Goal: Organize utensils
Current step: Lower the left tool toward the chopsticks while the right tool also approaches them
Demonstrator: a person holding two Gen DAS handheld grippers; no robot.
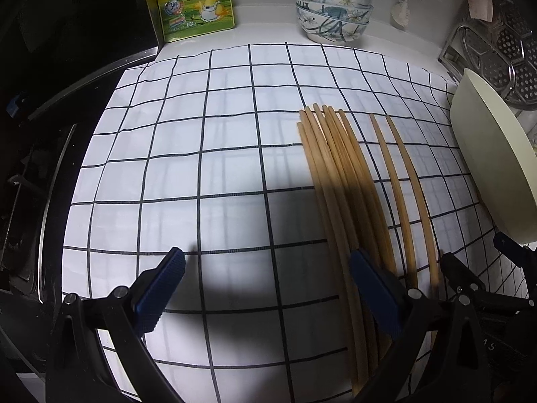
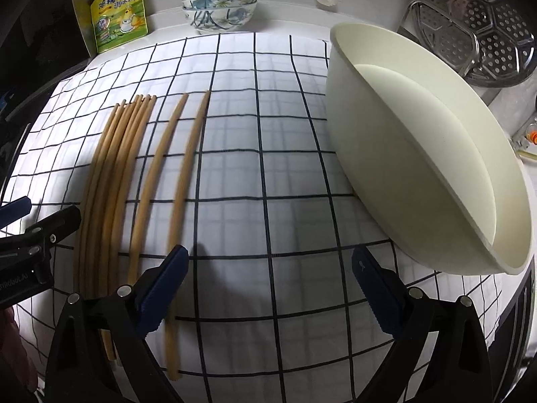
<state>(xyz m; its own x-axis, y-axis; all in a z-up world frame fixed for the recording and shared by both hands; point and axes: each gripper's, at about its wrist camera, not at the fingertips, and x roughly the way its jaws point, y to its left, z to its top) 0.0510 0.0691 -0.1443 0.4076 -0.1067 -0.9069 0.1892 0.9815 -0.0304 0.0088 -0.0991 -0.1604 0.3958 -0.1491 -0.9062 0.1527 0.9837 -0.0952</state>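
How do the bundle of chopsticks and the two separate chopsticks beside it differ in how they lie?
The bundle of chopsticks lies packed together, sticks touching, while the two separate chopsticks lie apart with cloth showing between them. The bundle sits farther from the cream bowl; the two separate chopsticks lie nearer it. Both lie flat on the checked cloth, are wooden, and point roughly the same way.

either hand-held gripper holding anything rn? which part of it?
Nothing held. Left hand-held gripper and right hand-held gripper are both open above the checked cloth; the chopsticks lie loose on it.
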